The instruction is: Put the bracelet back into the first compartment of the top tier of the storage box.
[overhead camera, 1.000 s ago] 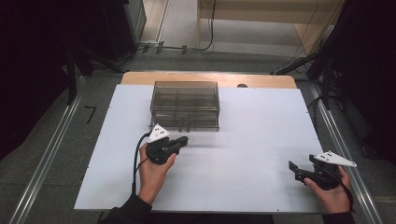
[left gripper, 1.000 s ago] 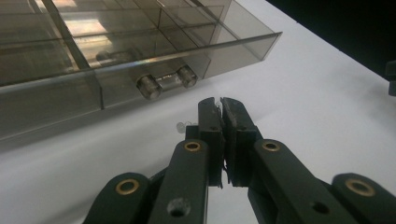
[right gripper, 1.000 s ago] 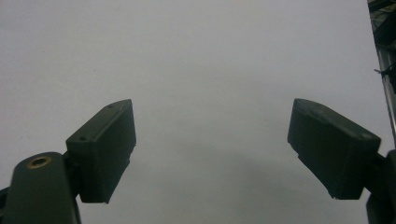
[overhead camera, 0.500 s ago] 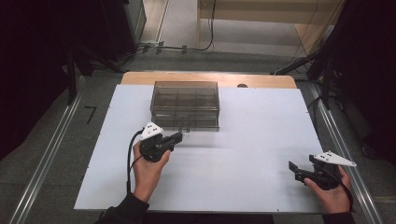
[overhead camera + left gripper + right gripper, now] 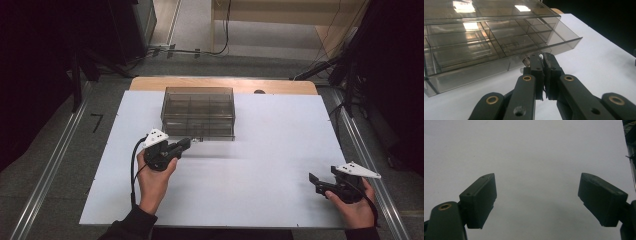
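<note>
High view: left claw closed at organizer box drawer knob.

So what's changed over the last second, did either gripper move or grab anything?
The left gripper drew back toward the person and to the left, and the drawer of the smoky clear box now sticks out at the front. The jaws are shut on the small knob at the drawer's front edge. The right gripper stayed where it was on the white table, open, holding nothing.
</note>
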